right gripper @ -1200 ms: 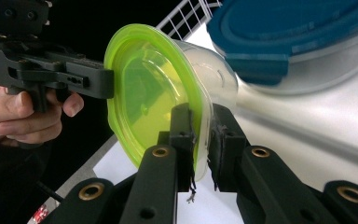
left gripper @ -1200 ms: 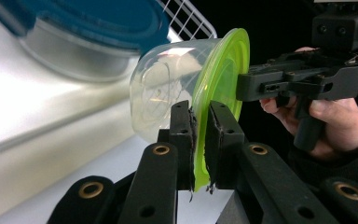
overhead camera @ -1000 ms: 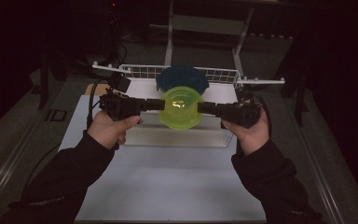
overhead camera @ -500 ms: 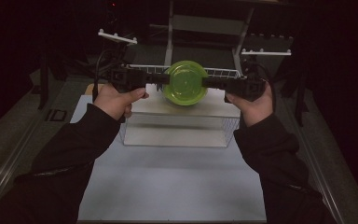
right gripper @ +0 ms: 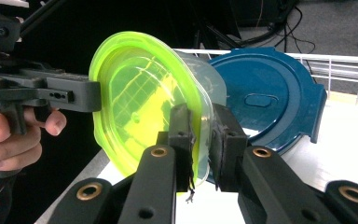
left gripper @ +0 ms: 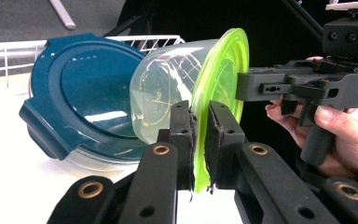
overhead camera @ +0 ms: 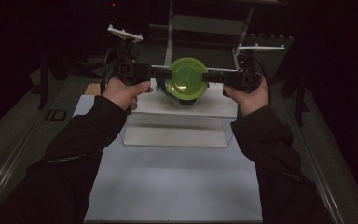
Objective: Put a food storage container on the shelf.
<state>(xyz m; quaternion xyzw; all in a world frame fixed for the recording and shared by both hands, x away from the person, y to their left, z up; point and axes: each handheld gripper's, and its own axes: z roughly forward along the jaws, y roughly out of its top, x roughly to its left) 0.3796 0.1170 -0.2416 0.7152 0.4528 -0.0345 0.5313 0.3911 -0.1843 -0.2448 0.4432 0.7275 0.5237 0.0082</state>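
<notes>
A clear tub with a bright green lid (overhead camera: 186, 81) hangs in the air between my two grippers, tipped on its side. My left gripper (overhead camera: 168, 73) is shut on the lid's rim from the left, and its pads (left gripper: 186, 140) pinch the green edge. From the right, my right gripper (overhead camera: 206, 77) is shut on the opposite rim. In the right gripper view the green lid (right gripper: 140, 98) faces the camera with my right gripper (right gripper: 201, 140) clamped on its edge. Close behind the tub is a glass container with a dark blue lid (left gripper: 84, 88).
The blue-lidded container (right gripper: 265, 98) rests tilted on a white raised platform (overhead camera: 186, 109), in front of a white wire rack (right gripper: 345, 65). Under the platform is a clear box (overhead camera: 177, 133). A white mat (overhead camera: 177, 186) covers the near table, with dark floor on both sides.
Both hands have carried the green-lidded tub away from the person and a little higher. It now covers the blue lid in the high view.
</notes>
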